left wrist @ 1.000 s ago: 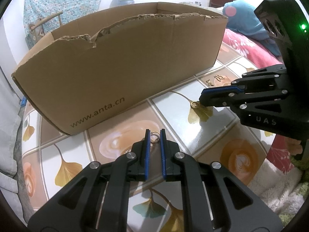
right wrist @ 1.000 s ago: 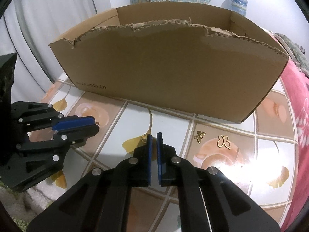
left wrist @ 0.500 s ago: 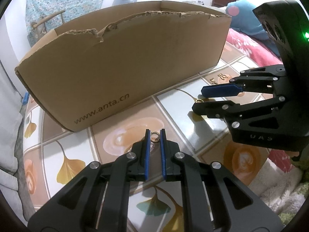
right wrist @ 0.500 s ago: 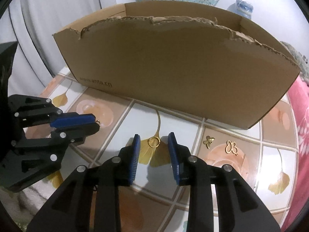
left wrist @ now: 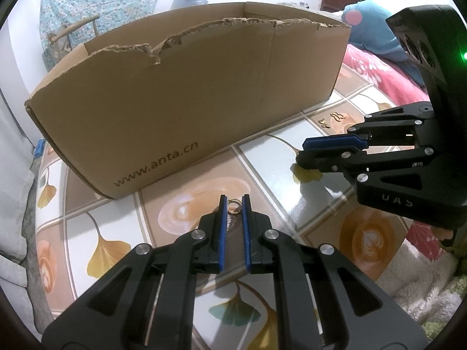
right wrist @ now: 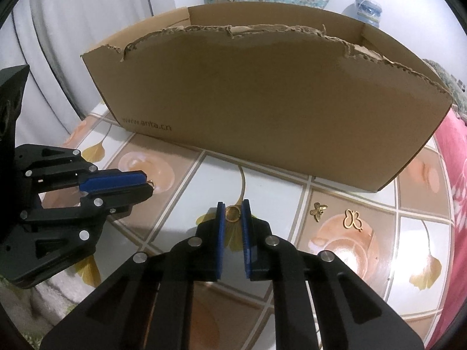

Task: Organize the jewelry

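Note:
My left gripper (left wrist: 234,204) is shut on a small gold ring (left wrist: 234,206) at its fingertips, just above the tiled table (left wrist: 262,160). In the right wrist view it (right wrist: 147,182) reaches in from the left, the ring's edge (right wrist: 151,181) showing at its tip. My right gripper (right wrist: 232,208) is closing, with a second gold ring (right wrist: 232,213) between its blue pads, which touch it on both sides. It (left wrist: 300,151) enters the left wrist view from the right. A gold bee charm (right wrist: 318,211) and a gold butterfly charm (right wrist: 353,219) lie on the table to the right.
A long open cardboard box (right wrist: 262,102) with a torn rim stands across the table behind both grippers. A pink blanket (left wrist: 379,73) and a blue plush (left wrist: 373,29) lie at the far right. A fuzzy white mat (left wrist: 417,274) edges the table.
The right gripper went from shut to open over the ring on the table, then closed around it. The left gripper kept still with its ring.

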The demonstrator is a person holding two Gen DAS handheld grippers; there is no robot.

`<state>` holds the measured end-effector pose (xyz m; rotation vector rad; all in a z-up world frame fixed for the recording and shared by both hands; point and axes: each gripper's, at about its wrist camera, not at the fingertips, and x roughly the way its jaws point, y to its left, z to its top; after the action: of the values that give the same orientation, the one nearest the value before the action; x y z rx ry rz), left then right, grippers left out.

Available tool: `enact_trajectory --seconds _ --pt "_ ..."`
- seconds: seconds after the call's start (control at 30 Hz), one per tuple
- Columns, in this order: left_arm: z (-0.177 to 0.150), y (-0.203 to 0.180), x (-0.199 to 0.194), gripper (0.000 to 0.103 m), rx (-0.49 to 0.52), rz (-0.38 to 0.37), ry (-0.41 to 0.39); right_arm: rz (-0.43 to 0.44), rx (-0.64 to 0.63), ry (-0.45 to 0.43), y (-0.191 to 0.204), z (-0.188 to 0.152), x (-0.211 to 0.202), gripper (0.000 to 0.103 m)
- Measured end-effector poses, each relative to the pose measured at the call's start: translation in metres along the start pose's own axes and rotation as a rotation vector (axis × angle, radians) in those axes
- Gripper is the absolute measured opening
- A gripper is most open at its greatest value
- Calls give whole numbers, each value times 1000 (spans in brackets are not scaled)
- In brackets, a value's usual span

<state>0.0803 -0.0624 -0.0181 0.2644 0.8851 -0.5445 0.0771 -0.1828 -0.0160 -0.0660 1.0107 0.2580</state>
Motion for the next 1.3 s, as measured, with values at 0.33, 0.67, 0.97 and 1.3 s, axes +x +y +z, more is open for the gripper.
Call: enact_trajectory --seconds 0.33,0.67,0.97,1.3 --pt "6 -3 -28 9 7 -3 -61 -1 3 -63 -1 3 -35 11" --pt "68 1 -109 9 24 -109 -300 52 10 -288 -11 49 -119 11" --pt "128 10 -40 9 -3 -137 -191 62 58 -291 -49 97 -86 11" --pt "147 24 10 14 -83 -125 -79 90 105 -208 -79 105 -43 12"
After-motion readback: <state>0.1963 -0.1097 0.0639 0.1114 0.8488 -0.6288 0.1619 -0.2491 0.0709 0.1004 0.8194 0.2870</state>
